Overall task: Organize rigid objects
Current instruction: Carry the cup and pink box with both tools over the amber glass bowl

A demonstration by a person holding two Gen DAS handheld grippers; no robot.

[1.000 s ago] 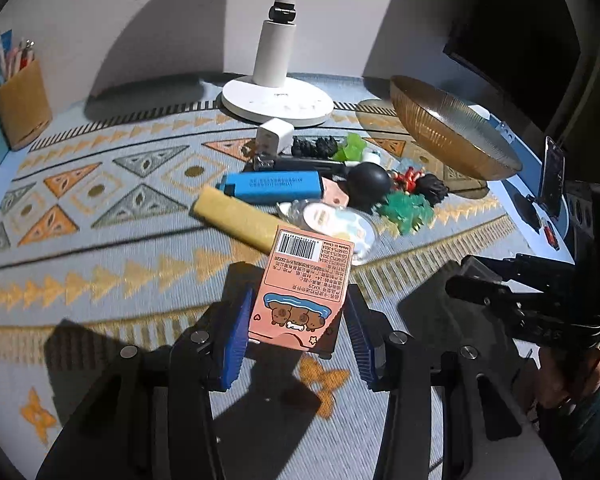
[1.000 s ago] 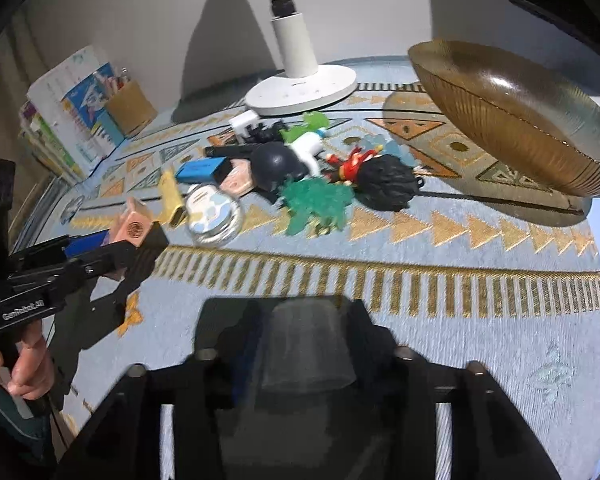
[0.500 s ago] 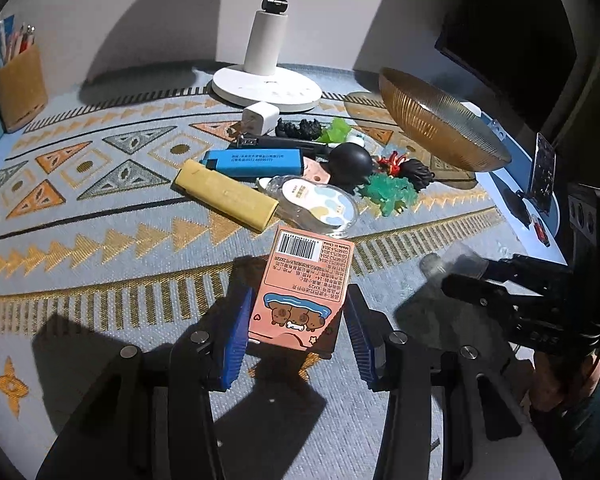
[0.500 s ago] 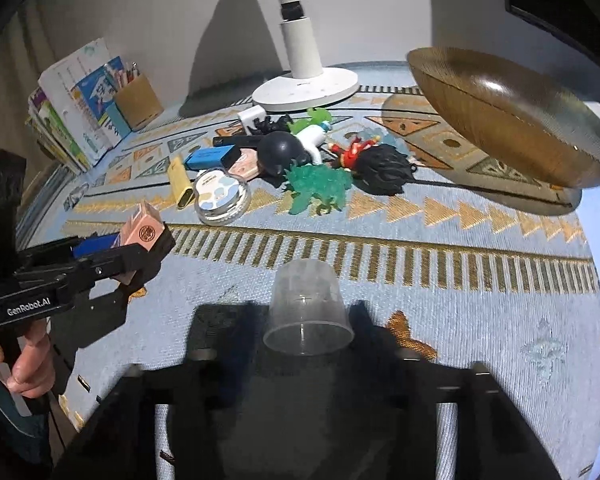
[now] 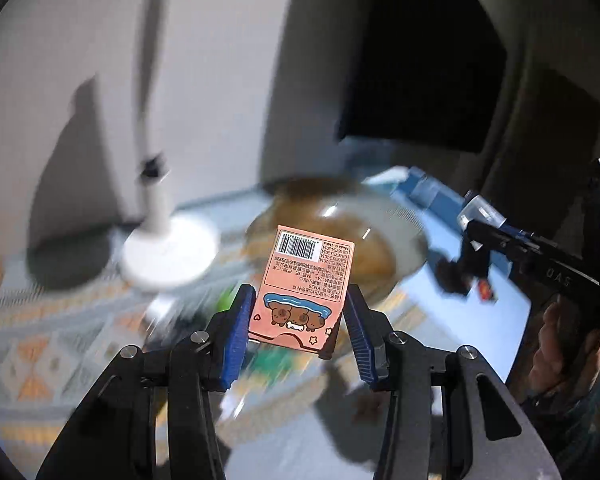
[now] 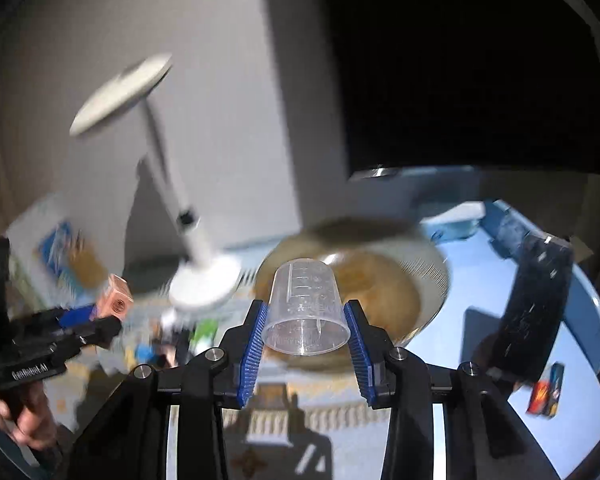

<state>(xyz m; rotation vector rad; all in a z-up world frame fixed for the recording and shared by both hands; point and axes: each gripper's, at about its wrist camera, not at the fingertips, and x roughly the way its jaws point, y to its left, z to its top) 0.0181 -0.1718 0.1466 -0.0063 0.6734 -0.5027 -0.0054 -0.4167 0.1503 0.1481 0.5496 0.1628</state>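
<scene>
My left gripper (image 5: 298, 320) is shut on a pink box (image 5: 305, 286) with a barcode and cartoon bears, held in the air before the amber glass bowl (image 5: 396, 236). My right gripper (image 6: 306, 324) is shut on a clear plastic measuring cup (image 6: 306, 308), mouth toward me, also in front of the bowl (image 6: 420, 276). In the right wrist view the left gripper (image 6: 88, 320) shows at the left with the pink box (image 6: 116, 300). In the left wrist view the right gripper (image 5: 484, 232) shows at the right with the cup (image 5: 480, 212). The toy pile is blurred below.
A white desk lamp (image 5: 168, 252) stands left of the bowl, and it shows in the right wrist view (image 6: 204, 280) too. A dark monitor (image 6: 460, 64) is behind. A black object (image 6: 536, 304) and a small card (image 6: 546, 396) lie at the right on the blue table.
Both grippers have lifted and tilted up toward the bowl, each carrying its object. The views now blur with motion and the mat with the toy pile has dropped low.
</scene>
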